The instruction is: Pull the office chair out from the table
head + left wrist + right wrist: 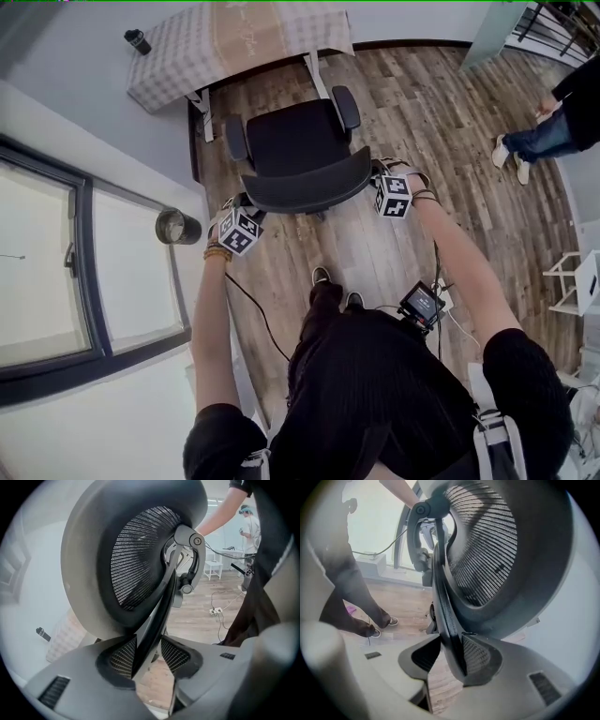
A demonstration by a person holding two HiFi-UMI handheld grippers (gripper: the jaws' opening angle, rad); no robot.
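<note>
At 9 o'clock in the head view, beside the window (56, 272), a round open container (176, 226), perhaps a bin; inside too dark to read. At 11 o'clock, on the checked tabletop (187, 56), a dark bottle (137, 40) lying or tilted, hard to tell which.

At 12 o'clock, straight ahead of the person, the black office chair (298, 141), seat toward the tabletop, armrests just short of its edge and legs. Mesh backrest (305, 185) nearest the person, between the two grippers.

Left gripper (149, 653) at 10 o'clock, jaws pressed from both sides onto the backrest's thin left rim, ridged pads against it. Right gripper (451, 656) at 1 o'clock, clamped likewise on the right rim. Both arms stretched forward, marker cubes level with the backrest's ends.

Underfoot, a wood-plank floor (441, 103), with a dark cable (258, 319) trailing at 7 o'clock. Pale grey wall along the left. At 2 o'clock, well apart from the chair, a second person (553, 122) in jeans and pale shoes.
</note>
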